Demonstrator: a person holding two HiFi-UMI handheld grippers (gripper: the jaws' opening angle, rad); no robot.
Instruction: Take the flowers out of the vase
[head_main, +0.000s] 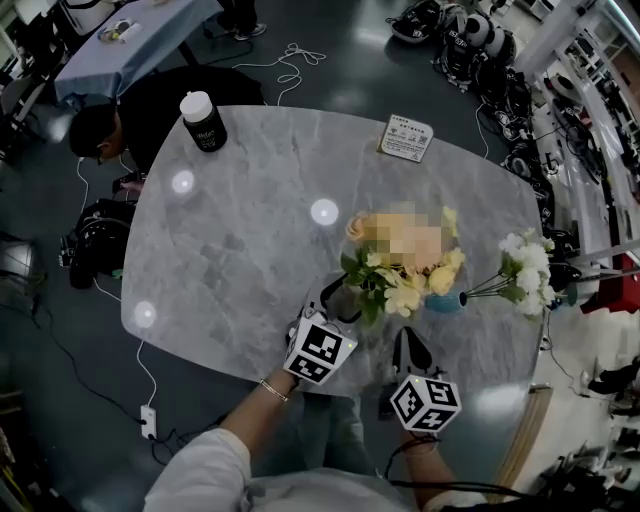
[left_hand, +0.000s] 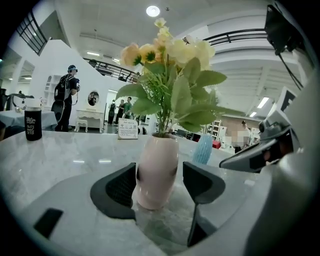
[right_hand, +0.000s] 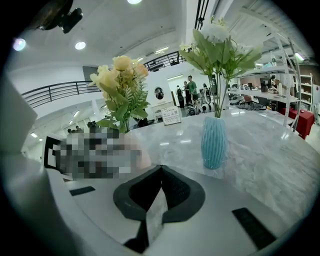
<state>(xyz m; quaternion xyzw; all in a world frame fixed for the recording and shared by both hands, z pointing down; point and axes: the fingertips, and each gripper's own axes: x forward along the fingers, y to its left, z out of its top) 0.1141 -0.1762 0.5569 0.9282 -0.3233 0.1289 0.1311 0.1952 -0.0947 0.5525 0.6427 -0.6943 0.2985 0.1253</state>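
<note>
A pale pink vase holds a bunch of yellow flowers with green leaves and stands on the grey marble table. My left gripper is open wide with the vase upright between its pads; the left pad is right against it, and the right pad shows a small gap. From the head view, the yellow flowers hide the vase, with my left gripper at their near left. My right gripper hovers just near of them, shut and empty. A ribbed blue vase holds white flowers.
The blue vase with the white flowers stands right of the yellow bunch. A black cup with a white lid and a small sign card sit at the far side. A person crouches beyond the table's far left corner.
</note>
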